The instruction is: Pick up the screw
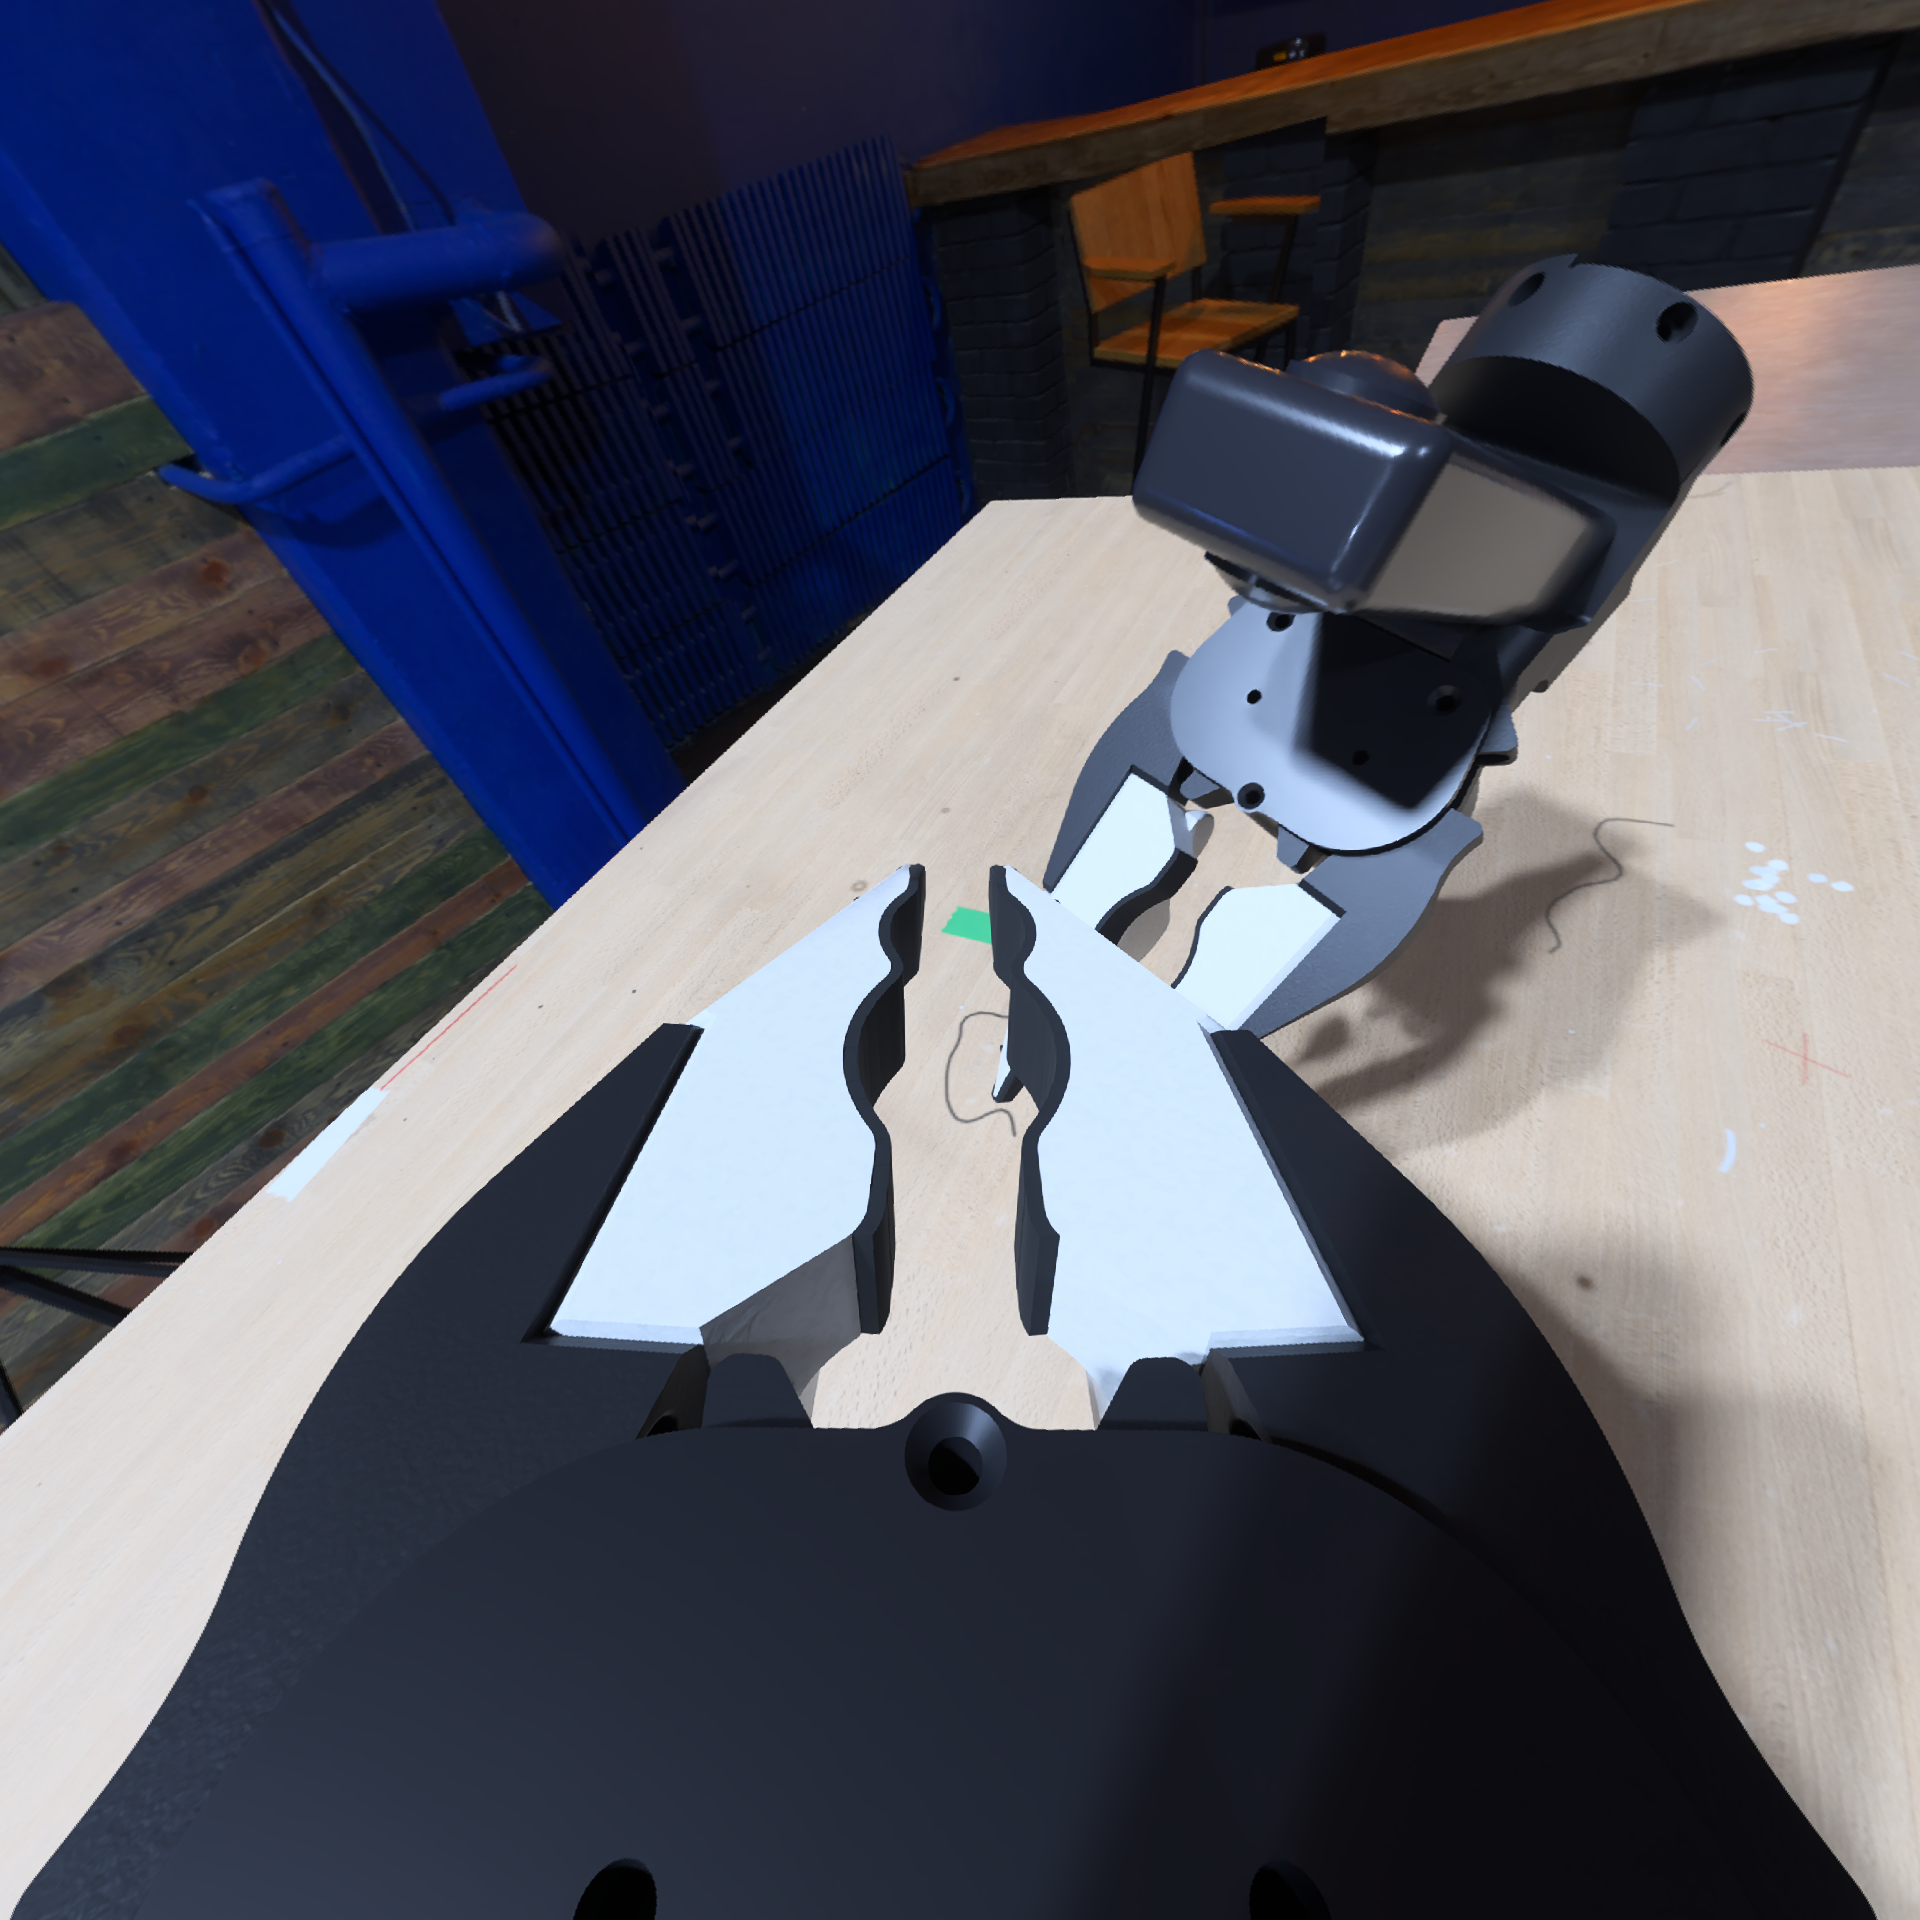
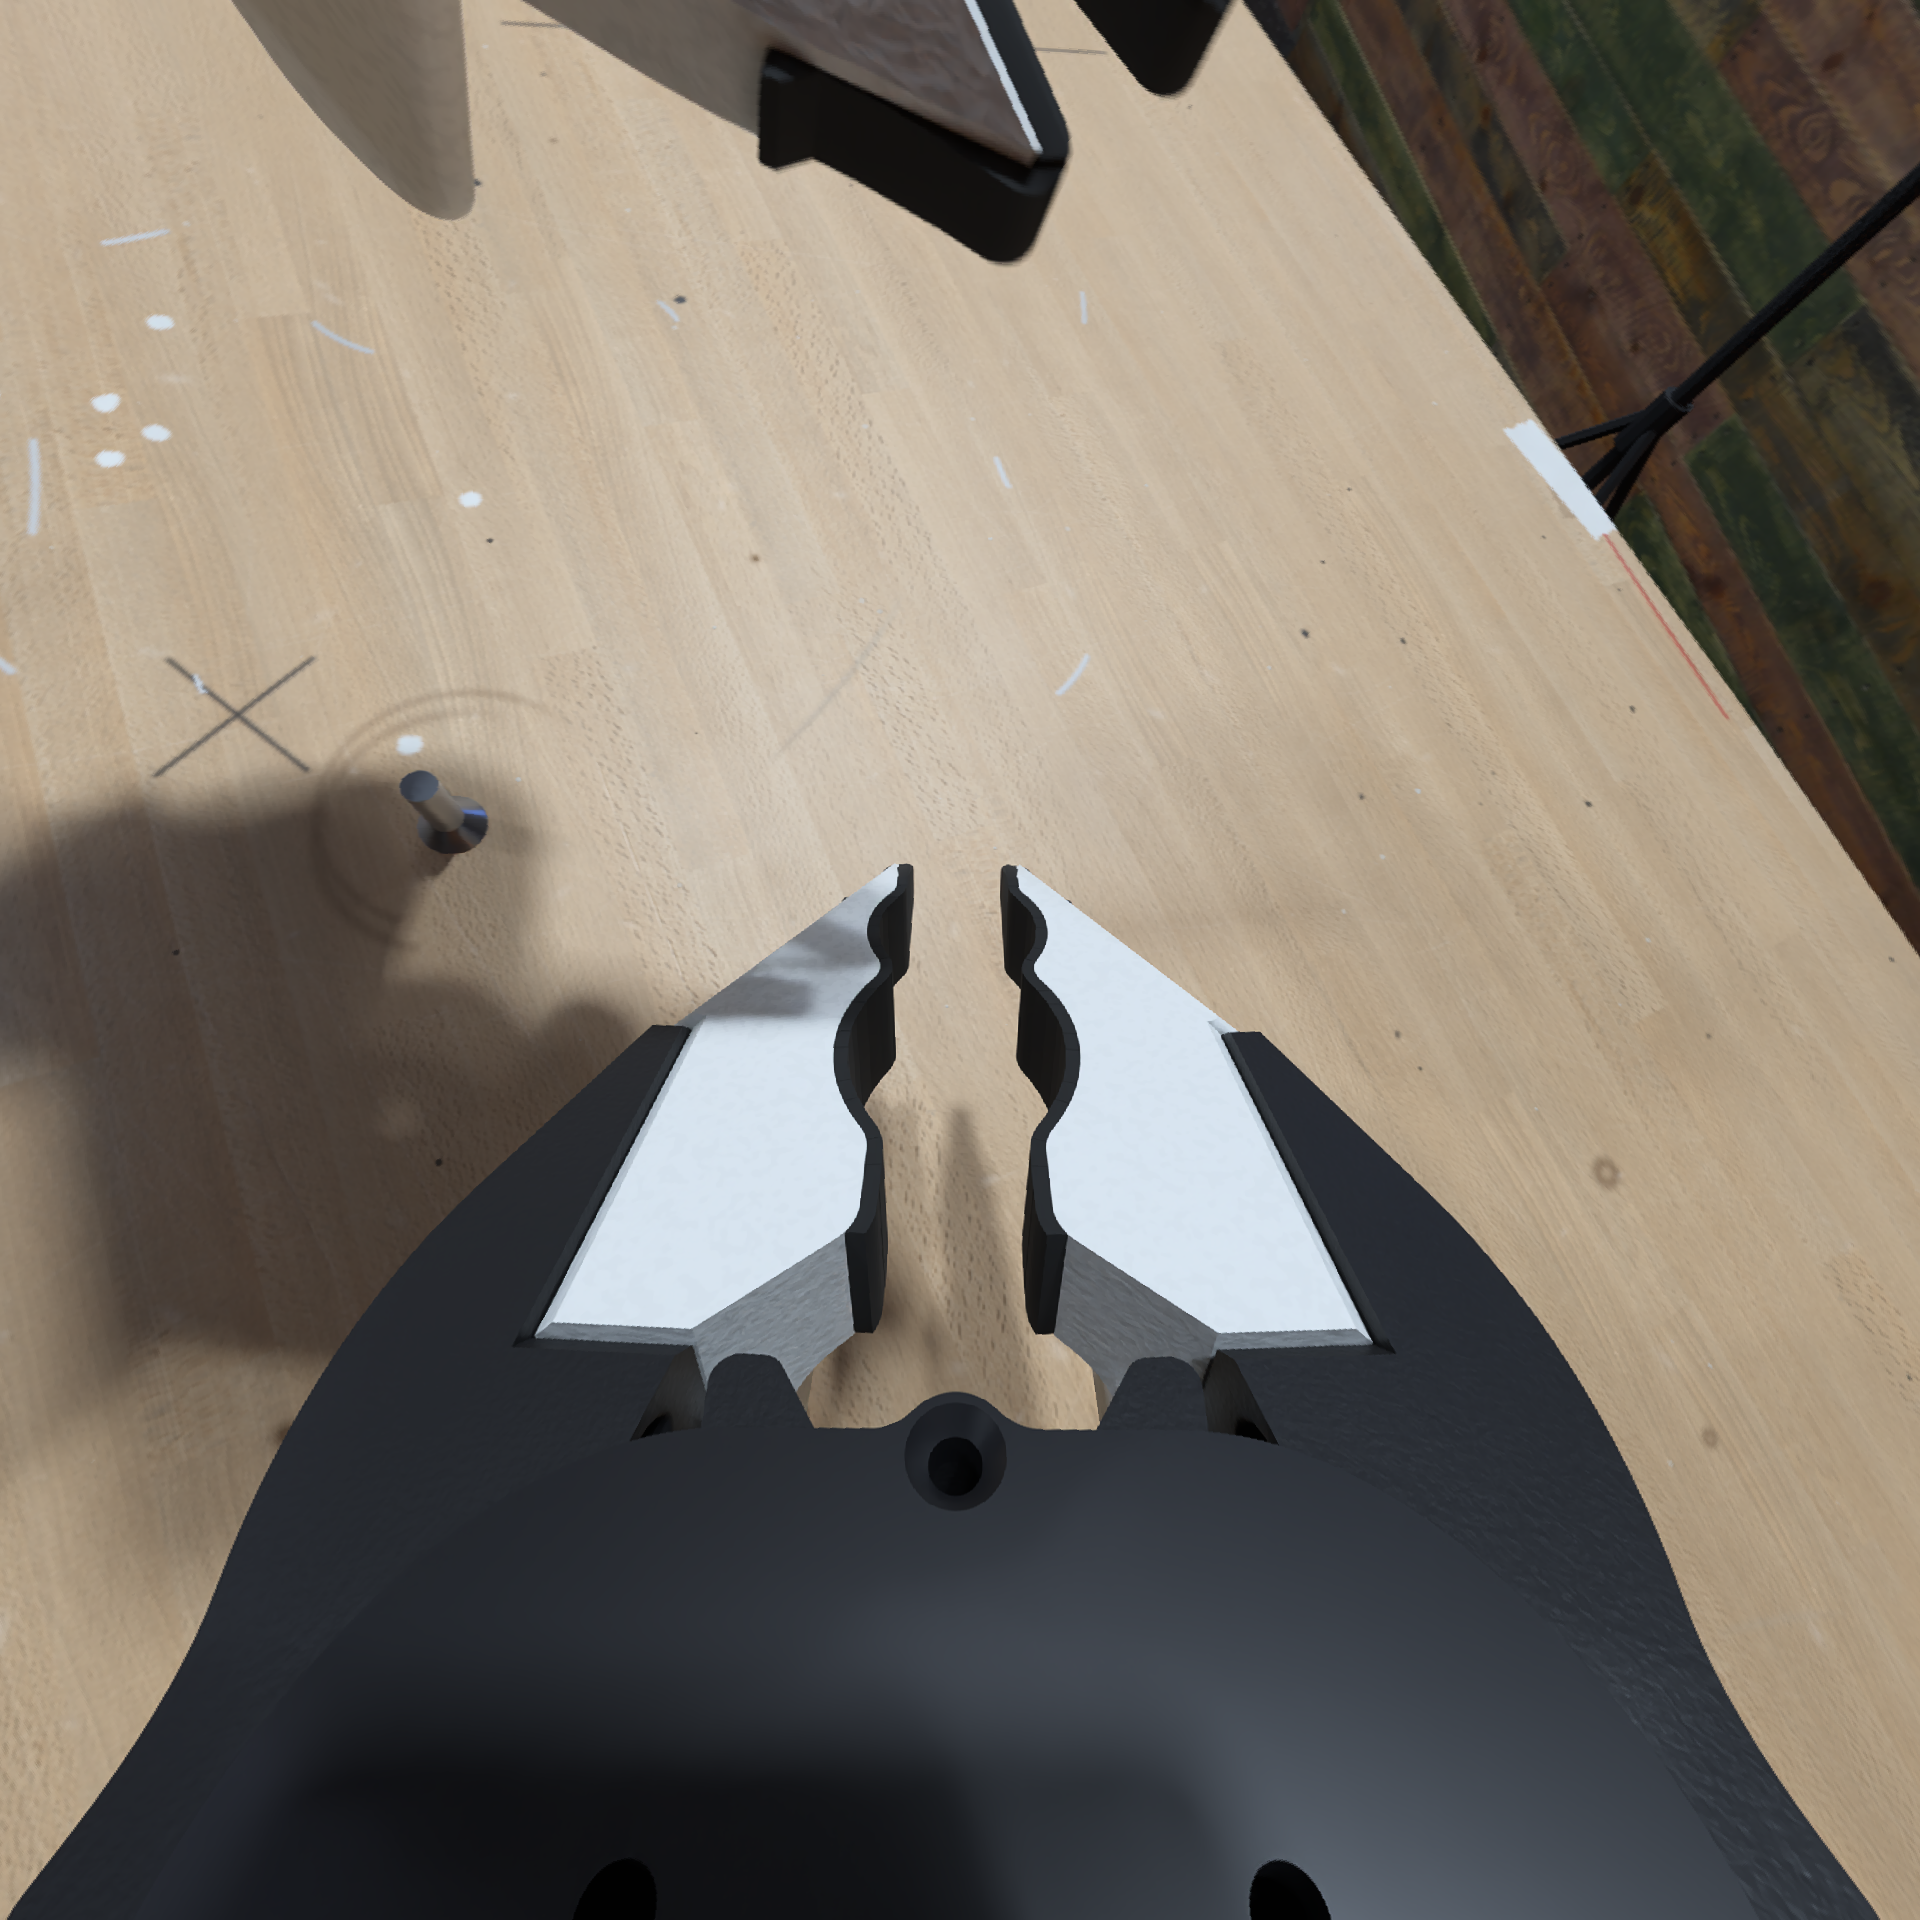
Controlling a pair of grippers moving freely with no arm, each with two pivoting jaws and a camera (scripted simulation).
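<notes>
Screw stands head-down on the wooden bench, shank up, well in from the long edge, beside a pencilled cross; likely set upright to offer the shank for a pinch. Right gripper tilts down over bare wood, screw off to its left, fingers slightly apart, empty. Left gripper points toward the far corner, fingers slightly apart, holding nothing

Screw stands head-down on worktop, ahead-left of right tool, clear of its tips. Right tool sits ahead-right of left tool, tips near together.
</notes>
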